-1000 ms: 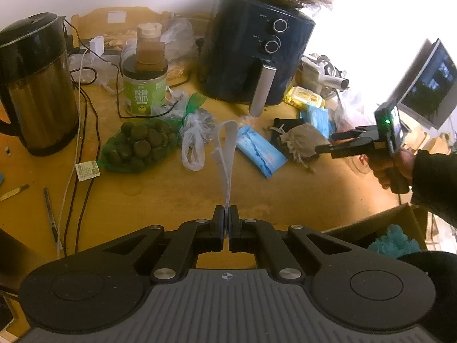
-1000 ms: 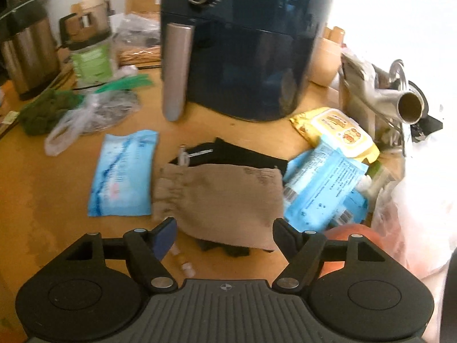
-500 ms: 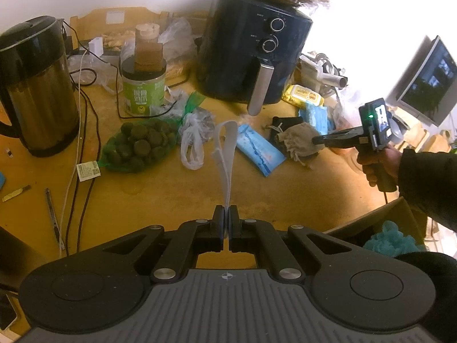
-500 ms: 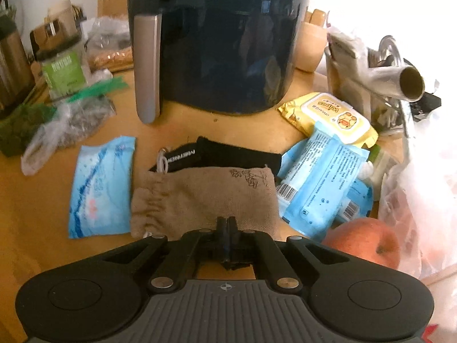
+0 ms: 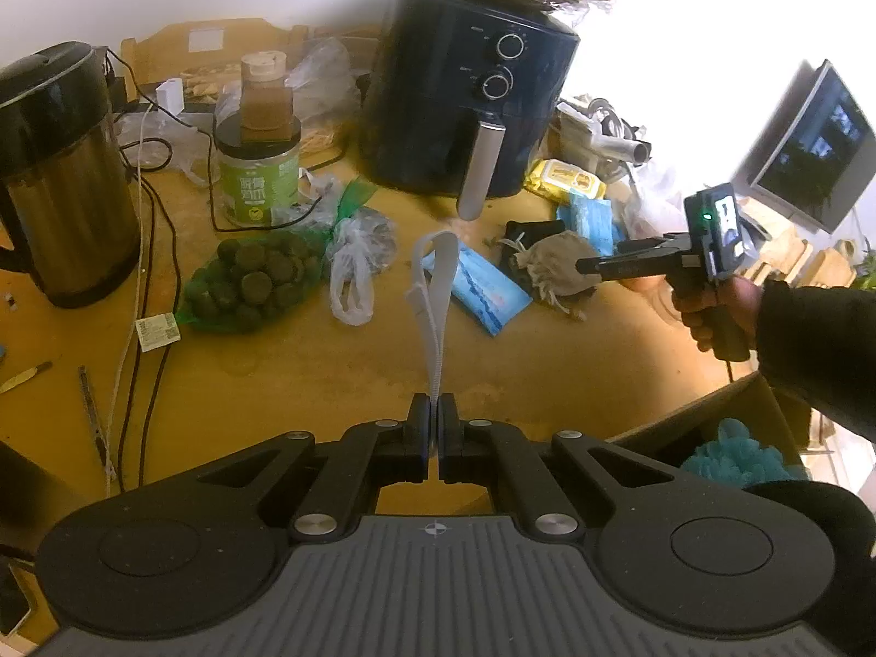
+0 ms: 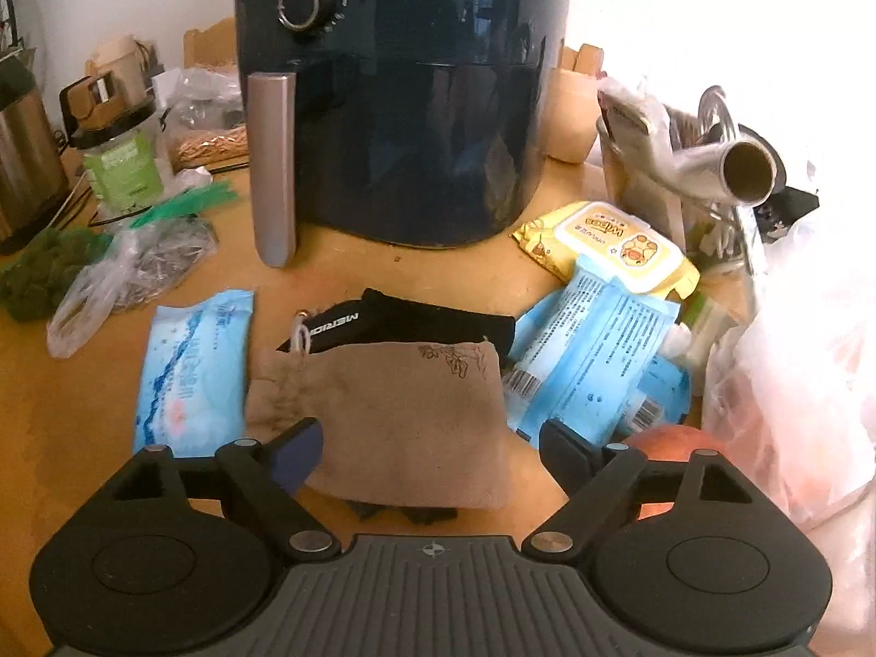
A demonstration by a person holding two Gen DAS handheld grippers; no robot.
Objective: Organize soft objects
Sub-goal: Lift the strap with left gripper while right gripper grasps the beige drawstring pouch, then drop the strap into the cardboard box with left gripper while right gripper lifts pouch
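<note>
My left gripper (image 5: 433, 410) is shut on a white strap (image 5: 435, 295) that stands up in a loop above the yellow table. My right gripper (image 6: 430, 446) is open, its fingers on either side of the near end of a tan drawstring pouch (image 6: 399, 416) lying on a black pouch (image 6: 405, 320). The left wrist view shows the right gripper (image 5: 588, 265) at the tan pouch (image 5: 550, 268). A blue tissue pack (image 6: 191, 378) lies left of the pouch. A cardboard box (image 5: 712, 416) with a blue fluffy thing (image 5: 733, 451) sits at the table's right edge.
A dark air fryer (image 6: 399, 93) stands behind the pouches. Blue wipe packs (image 6: 597, 367), a yellow wipe pack (image 6: 613, 241) and an apple (image 6: 673, 443) lie to the right. A kettle (image 5: 60, 175), green jar (image 5: 257, 180), bag of dark green balls (image 5: 252, 279), plastic bags and cables fill the left.
My right gripper was open, shut half a second ago near the pouch, and is open again around the pouch's near end. The left gripper has kept hold of the strap.
</note>
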